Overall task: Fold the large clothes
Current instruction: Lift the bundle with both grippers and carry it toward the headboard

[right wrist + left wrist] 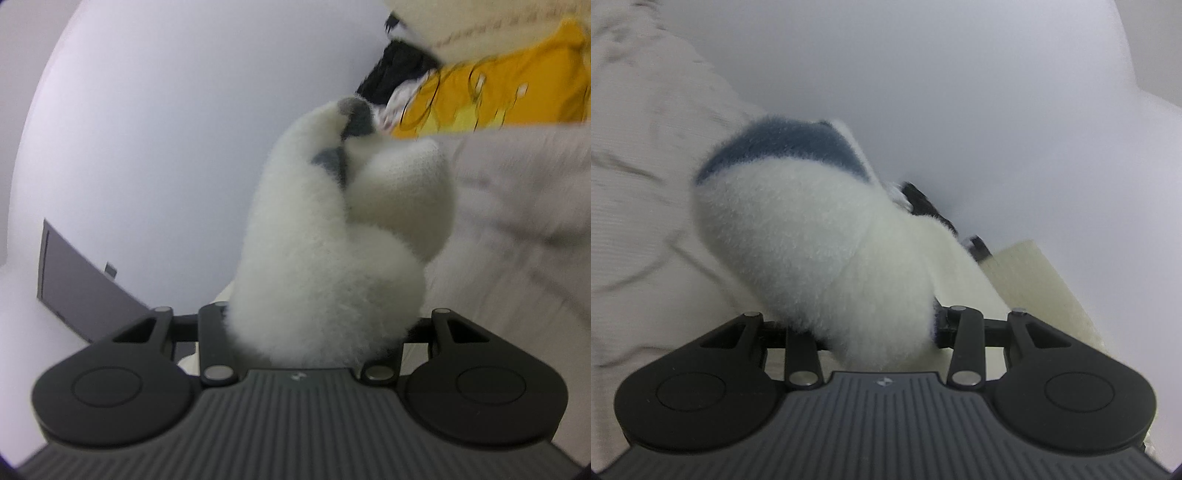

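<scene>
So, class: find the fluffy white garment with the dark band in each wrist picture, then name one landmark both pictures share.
Left wrist view: the fluffy white garment fills the centre, bunched in the left gripper, dark band on top.
Right wrist view: it stands centre, bunched in the right gripper, dark patch near the top.
Shared landmark: the plain pale wall behind.

A plain white wall (166, 129) fills the space ahead of the hand-held gripper. Low to its left hangs a dark grey panel (77, 280). Up to its right lie a yellow cloth (509, 92) and something black (399, 74).
</scene>
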Demonstrator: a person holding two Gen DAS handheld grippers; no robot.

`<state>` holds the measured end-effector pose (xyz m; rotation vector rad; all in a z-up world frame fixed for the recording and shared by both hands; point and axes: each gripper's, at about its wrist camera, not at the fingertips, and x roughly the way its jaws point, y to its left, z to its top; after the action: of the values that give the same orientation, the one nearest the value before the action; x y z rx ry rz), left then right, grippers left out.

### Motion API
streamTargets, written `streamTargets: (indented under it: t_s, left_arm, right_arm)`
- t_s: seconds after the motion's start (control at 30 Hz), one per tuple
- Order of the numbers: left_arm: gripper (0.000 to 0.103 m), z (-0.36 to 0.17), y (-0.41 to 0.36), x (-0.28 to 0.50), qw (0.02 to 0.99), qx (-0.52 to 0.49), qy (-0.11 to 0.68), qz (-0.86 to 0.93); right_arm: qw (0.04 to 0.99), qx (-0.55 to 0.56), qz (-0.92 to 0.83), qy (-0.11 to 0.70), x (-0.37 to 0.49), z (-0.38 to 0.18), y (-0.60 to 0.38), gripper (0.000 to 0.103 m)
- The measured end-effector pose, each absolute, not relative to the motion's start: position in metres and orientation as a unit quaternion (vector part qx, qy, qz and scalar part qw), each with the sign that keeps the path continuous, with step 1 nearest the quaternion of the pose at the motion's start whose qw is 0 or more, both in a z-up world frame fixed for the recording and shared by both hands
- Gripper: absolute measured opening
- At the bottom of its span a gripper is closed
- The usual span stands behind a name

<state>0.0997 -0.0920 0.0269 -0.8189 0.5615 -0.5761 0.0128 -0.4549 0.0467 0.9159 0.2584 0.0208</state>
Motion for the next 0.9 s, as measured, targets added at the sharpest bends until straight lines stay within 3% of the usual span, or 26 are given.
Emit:
streamTargets:
  t_s: [0.3,0.6,0.9]
  left_arm:
    - [0.045,0.043,-0.254,0.132,0.804,-0.37,0.292,-0.364]
    - [0.045,0.043,-0.406,0.111,0.757,-0.333,0.319,-0.464]
    - [0.045,-0.034,-0.508,0.07,0.716,-0.299,0.369,-0.511]
  right_arm:
    - [0.891,0.444,-0.067,0.07,-0.027,0.067,-0.567,0.052]
    - [0.878,0.448,-0.167,0.002,-0.119,0.061,-0.652,0.052]
    - [0.856,0.459,-0.237,-0.025,-0.194,0.004,-0.676,0.052]
